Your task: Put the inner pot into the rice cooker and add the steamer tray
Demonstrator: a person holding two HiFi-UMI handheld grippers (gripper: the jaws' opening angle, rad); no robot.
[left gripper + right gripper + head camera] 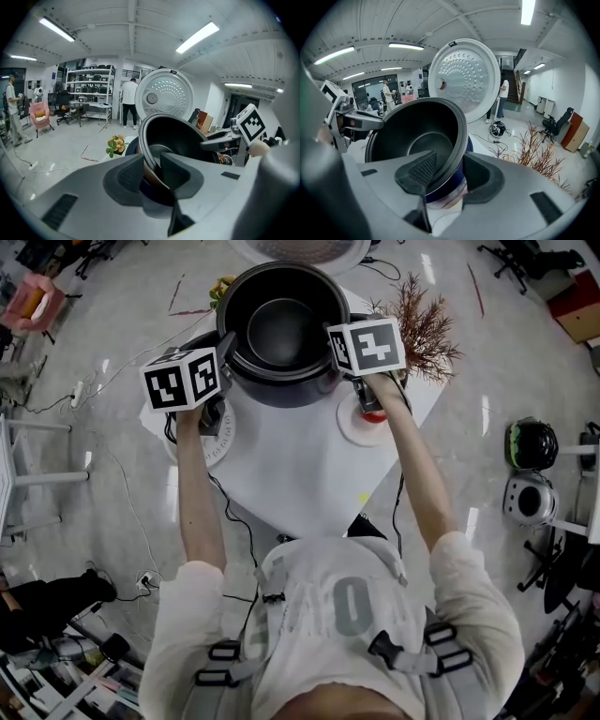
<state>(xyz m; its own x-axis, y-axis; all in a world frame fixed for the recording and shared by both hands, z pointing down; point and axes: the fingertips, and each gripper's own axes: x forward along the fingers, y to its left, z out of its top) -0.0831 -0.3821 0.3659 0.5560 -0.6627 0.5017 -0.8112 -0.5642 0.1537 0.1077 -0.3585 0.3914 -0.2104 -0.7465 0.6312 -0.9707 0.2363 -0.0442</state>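
Observation:
I hold the black inner pot point(281, 329) by its rim, one gripper on each side, over the dark blue rice cooker point(281, 392), whose white lid point(464, 77) stands open behind. My left gripper point(225, 354) is shut on the left rim: in the left gripper view the left gripper point(152, 166) has one pad inside the pot point(173, 136) and one outside. The right gripper point(335, 345) clamps the opposite rim, and in its own view the right gripper point(447, 171) straddles the pot's wall point(412, 131). A white perforated disc point(217, 439), perhaps the steamer tray, lies under my left hand.
The white table point(300, 474) is small, with its edges close around the cooker. A white disc with a red top point(366, 423) lies under my right hand. Dried reddish branches point(424, 329) stand at the right and a small flower bunch point(117, 143) at the back left. Cables trail on the floor.

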